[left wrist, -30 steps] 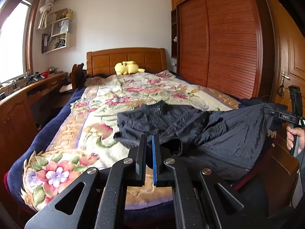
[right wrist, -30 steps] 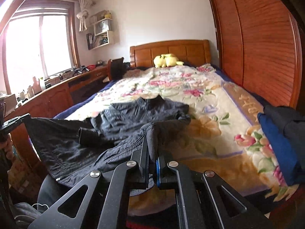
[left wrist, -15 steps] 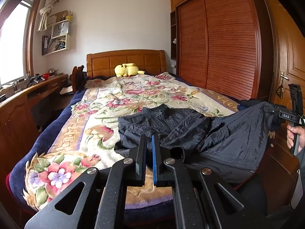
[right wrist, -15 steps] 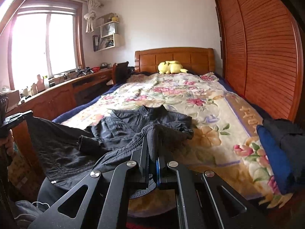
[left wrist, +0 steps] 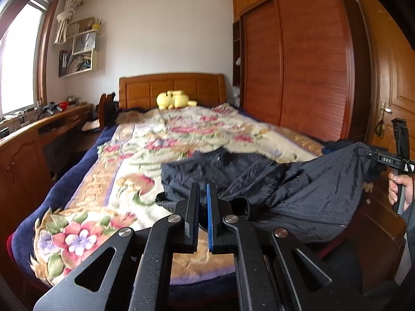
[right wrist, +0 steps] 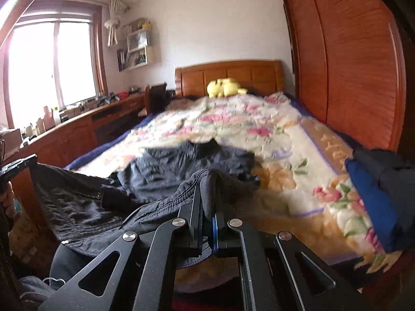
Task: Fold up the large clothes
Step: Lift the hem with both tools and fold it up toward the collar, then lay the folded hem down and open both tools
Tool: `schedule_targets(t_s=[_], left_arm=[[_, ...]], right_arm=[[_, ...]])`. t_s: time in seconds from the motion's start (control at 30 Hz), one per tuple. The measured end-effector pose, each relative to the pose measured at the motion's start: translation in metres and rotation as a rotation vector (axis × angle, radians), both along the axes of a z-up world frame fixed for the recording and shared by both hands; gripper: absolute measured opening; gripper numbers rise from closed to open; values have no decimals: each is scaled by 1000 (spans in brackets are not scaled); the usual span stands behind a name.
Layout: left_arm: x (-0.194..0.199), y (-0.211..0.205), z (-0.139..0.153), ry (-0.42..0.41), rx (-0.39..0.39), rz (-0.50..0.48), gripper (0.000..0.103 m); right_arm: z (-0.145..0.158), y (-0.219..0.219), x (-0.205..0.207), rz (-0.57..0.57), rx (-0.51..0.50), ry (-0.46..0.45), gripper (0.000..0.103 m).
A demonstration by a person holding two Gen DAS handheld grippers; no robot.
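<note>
Dark jacket held stretched across the foot of the bed

Left wrist view: left gripper [left wrist: 203, 194] nearly closed, whether it pinches the jacket [left wrist: 306, 189] unclear. Right wrist view: right gripper [right wrist: 208, 202] clamped on the jacket's [right wrist: 166, 171] ribbed hem above the bed's [right wrist: 298, 160] foot edge.

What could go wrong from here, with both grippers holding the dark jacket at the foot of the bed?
1. The right gripper pinches only a bunched bit of the dark jacket hem; a tug could pull it free.
2. A loose sleeve lies crumpled across the jacket and may get folded in crooked.
3. The stacked clothes sit at the bed's edge beside that gripper; a wide swing could knock them off.
</note>
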State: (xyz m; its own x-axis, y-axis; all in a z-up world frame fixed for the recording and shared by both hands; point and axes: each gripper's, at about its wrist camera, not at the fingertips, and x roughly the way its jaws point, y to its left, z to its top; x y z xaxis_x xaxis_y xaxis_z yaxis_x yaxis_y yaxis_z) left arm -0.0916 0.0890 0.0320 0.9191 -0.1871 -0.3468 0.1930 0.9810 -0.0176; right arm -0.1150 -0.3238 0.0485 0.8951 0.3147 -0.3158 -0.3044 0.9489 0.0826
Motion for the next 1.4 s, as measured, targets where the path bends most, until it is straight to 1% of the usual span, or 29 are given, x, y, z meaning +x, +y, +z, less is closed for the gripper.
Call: schedule_targets(t_s=[0.2, 0.37, 0.47, 0.57, 0.7, 0.8, 0.9, 0.97, 1.03, 1.17, 1.2, 1.27, 1.4], left_arm=[[-23, -1, 23, -72, -28, -25, 5], [-38, 4, 44, -127, -51, -39, 5], [-35, 9, 49, -143, -42, -22, 5], [-15, 14, 41, -121, -28, 4, 5], [29, 23, 18, -56, -29, 32, 5], [70, 27, -3, 0, -24, 58, 5], [112, 31, -21, 55, -24, 84, 5], [140, 34, -30, 88, -23, 104, 5], [163, 34, -33, 108, -17, 120, 5], [210, 32, -24, 116, 25, 148, 5], [219, 32, -21, 117, 27, 146, 5], [242, 29, -11, 125, 36, 146, 5], [287, 16, 7, 119, 102, 175, 5]], right_arm=[[32, 6, -24, 19, 12, -81, 4], [51, 7, -42, 38, 17, -132, 4], [60, 3, -46, 44, 27, -154, 4], [50, 1, -34, 36, 4, -145, 4], [24, -1, 13, 33, -11, -73, 4], [8, 1, 63, 27, -22, -12, 4], [-10, 1, 121, 28, -13, 51, 4], [-14, 4, 154, 26, -19, 76, 5], [-18, 8, 191, 21, -38, 104, 5], [-10, 21, 264, 11, -95, 132, 5], [-3, 24, 283, 12, -102, 133, 5], [9, 34, 309, 11, -112, 125, 5], [39, 50, 367, -39, -123, 101, 5]])
